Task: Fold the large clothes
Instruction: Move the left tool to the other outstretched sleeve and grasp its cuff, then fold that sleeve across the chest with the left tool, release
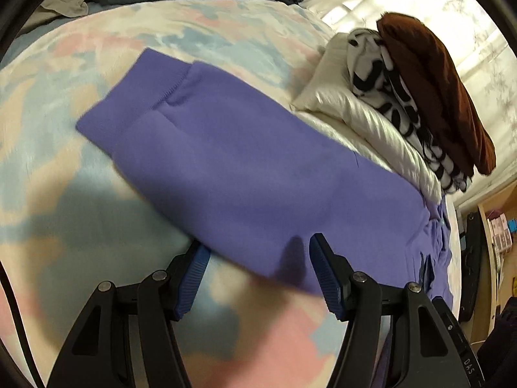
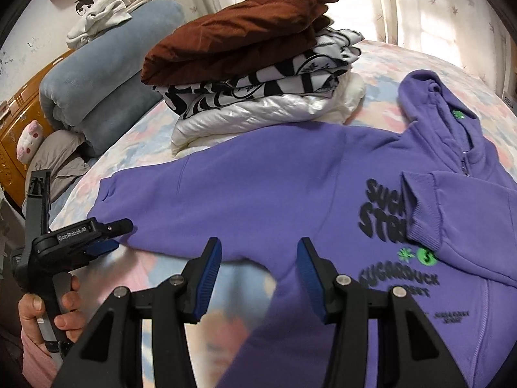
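Note:
A purple hoodie [image 2: 258, 181] lies flat on the pastel bedspread [image 2: 135, 142], black print up. One sleeve is folded across its chest [image 2: 468, 213]; the other stretches out to the left. My left gripper [image 1: 258, 258] stands open over the near edge of that outstretched sleeve [image 1: 226, 148], its blue pads apart with only the hem between them. From the right wrist view, the left gripper [image 2: 121, 234] sits by the sleeve's cuff end, held in a hand [image 2: 48, 307]. My right gripper [image 2: 260, 258] is open above the hoodie's underarm, its pads not touching the cloth.
A stack of folded clothes [image 2: 239, 38] stands behind the hoodie: brown on top, black-and-white print, shiny white at the bottom, also in the left wrist view [image 1: 429, 97]. A rolled blue blanket [image 2: 106, 80] and a plush toy [image 2: 29, 142] lie at the bed's head. Curtains [image 2: 436, 16] hang behind.

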